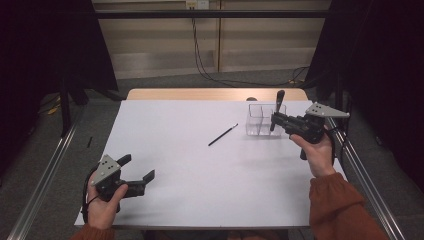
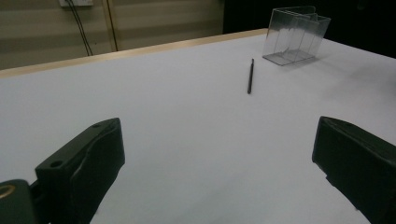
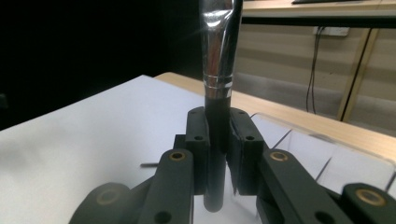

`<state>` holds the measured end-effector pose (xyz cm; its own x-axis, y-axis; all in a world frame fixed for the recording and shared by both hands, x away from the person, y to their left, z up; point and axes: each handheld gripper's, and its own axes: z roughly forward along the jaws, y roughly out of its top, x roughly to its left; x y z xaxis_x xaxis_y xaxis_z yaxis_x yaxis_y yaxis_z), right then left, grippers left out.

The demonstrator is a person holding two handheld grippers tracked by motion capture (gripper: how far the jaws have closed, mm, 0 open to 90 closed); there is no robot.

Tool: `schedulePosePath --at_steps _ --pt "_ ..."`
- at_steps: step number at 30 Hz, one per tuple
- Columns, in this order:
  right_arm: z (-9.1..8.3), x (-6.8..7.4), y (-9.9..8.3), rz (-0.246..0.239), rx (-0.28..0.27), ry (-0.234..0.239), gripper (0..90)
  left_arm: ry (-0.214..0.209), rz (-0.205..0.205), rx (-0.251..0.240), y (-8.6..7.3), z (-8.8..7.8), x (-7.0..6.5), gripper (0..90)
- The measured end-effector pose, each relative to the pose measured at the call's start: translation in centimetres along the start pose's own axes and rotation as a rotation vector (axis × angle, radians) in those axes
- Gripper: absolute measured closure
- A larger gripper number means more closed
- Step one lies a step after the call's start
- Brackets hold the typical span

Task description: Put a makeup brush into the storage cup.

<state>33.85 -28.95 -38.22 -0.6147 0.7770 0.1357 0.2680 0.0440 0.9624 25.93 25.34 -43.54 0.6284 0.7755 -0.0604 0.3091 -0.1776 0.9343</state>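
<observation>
Right gripper clamped tight on a brush, jaws pressed against the dark handle just below the metal ferrule. Brush held upright, bristle end up, over the near right part of the clear box, lower end of the handle hanging at about rim height; whether it touches the box cannot be told. Box standing at the far right of the white table, divided into compartments, walls see-through. Left of the box, well apart from it, a thin black stick lying flat and slanted on the table, seen again in the left gripper view with the box beyond it. Much farther from the box, at the near left corner, left gripper held low over the table, jaws spread wide, nothing between them but bare sheet. Right hand wrapped around its gripper, orange sleeve behind it.
</observation>
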Motion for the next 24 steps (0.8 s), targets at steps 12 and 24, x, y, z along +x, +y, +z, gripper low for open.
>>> schedulePosePath --at_steps 12,24 --pt "0.9 -2.7 0.6 0.019 0.008 -0.112 80.0 -0.001 -0.009 0.002 0.0 0.0 0.2 2.4" --pt "3.0 -4.7 0.5 0.019 0.032 -0.205 80.0 0.001 -0.005 0.003 0.0 -0.1 0.3 2.4"
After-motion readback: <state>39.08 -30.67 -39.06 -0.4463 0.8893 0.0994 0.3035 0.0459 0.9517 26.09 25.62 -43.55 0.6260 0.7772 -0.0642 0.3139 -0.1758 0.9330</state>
